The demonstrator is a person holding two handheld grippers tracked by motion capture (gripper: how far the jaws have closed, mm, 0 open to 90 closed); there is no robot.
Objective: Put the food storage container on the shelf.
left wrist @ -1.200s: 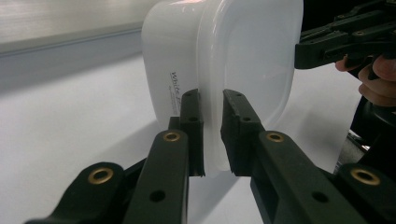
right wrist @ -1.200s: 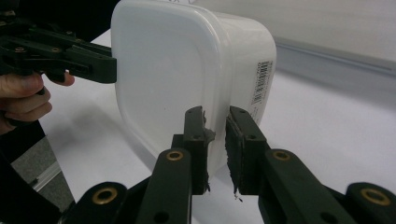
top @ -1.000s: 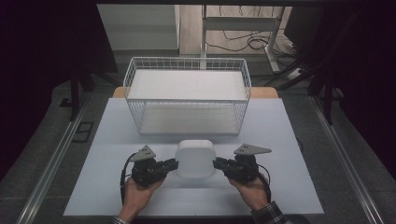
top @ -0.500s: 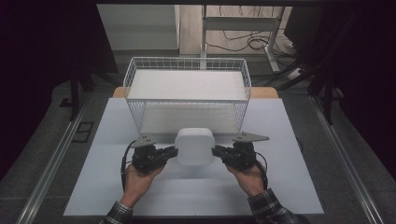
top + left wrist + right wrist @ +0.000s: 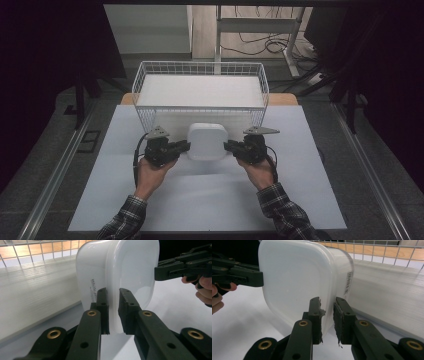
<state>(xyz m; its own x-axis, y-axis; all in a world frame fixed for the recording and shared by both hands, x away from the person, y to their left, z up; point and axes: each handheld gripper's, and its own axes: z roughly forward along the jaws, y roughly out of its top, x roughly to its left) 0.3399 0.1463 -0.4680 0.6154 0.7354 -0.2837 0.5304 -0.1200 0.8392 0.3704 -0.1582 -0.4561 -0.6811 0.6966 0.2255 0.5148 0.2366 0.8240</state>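
The white plastic container [image 5: 206,141] hung above the white table [image 5: 100,200], held between the two grippers and lifted clear of the surface, just in front of the near wall of the white wire basket [image 5: 200,90] that stood at the table's far edge. It was a lidded box with rounded corners, and in the high view its broad lid faced the camera, tilted up toward the person. The left gripper [image 5: 183,146] was clamped on the rim at the container's left side and the right gripper [image 5: 231,146] on the rim at its right side, each carried by a hand coming in from the table's near edge, the sleeves in a dark check. In the left gripper view the two black jaws stood close together with the lip of the container [image 5: 120,277] pinched between the pads; small printed lettering ran down the container's side wall, and the opposite gripper [image 5: 183,265] showed at the upper right, biting the far rim. In the right gripper view the jaws likewise pressed on the edge of the container [image 5: 297,287], a barcode label sat on its side wall, and the other gripper [image 5: 239,275] held the rim at the upper left. The basket's grid and the ribbed white sheet on its floor lay just behind the container in both gripper views.
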